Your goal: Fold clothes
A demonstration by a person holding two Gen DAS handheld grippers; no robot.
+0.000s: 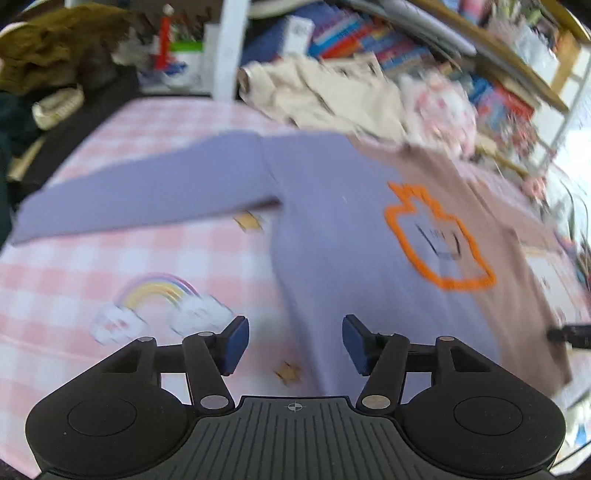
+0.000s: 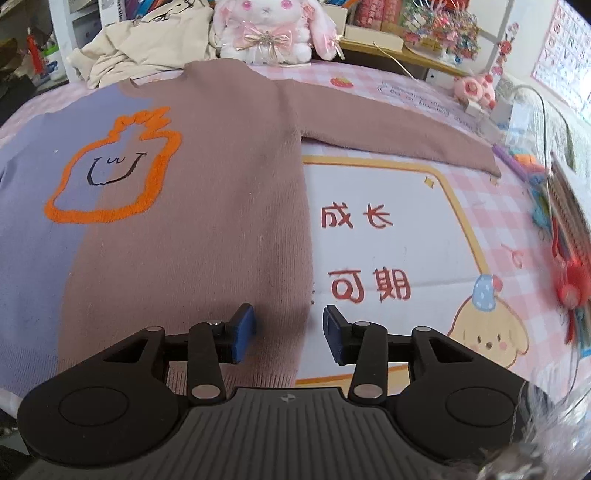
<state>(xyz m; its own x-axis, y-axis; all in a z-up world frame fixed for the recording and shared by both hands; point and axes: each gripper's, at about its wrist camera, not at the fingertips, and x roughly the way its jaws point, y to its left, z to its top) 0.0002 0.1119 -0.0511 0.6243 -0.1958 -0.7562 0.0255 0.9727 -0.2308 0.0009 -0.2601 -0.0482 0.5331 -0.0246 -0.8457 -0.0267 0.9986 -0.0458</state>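
Note:
A two-tone knit sweater (image 1: 332, 221), lilac on one half and brown on the other, lies flat and face up on the pink checked cloth. An orange outlined figure (image 2: 110, 170) marks its chest. The lilac sleeve (image 1: 147, 195) stretches out to the left and the brown sleeve (image 2: 388, 125) to the right. My left gripper (image 1: 295, 339) hovers open over the lilac side edge near the hem, with nothing between its pads. My right gripper (image 2: 290, 332) stands open over the brown side edge of the sweater (image 2: 203, 221) near the hem, its pads clear of the knit.
A crumpled beige garment (image 2: 147, 44) and a pink plush rabbit (image 2: 266, 29) sit beyond the collar. Books and shelves (image 1: 369, 40) fill the back. Toys and notebooks (image 2: 565, 221) crowd the table's right edge. Printed tablecloth (image 2: 388, 240) shows bare beside the brown side.

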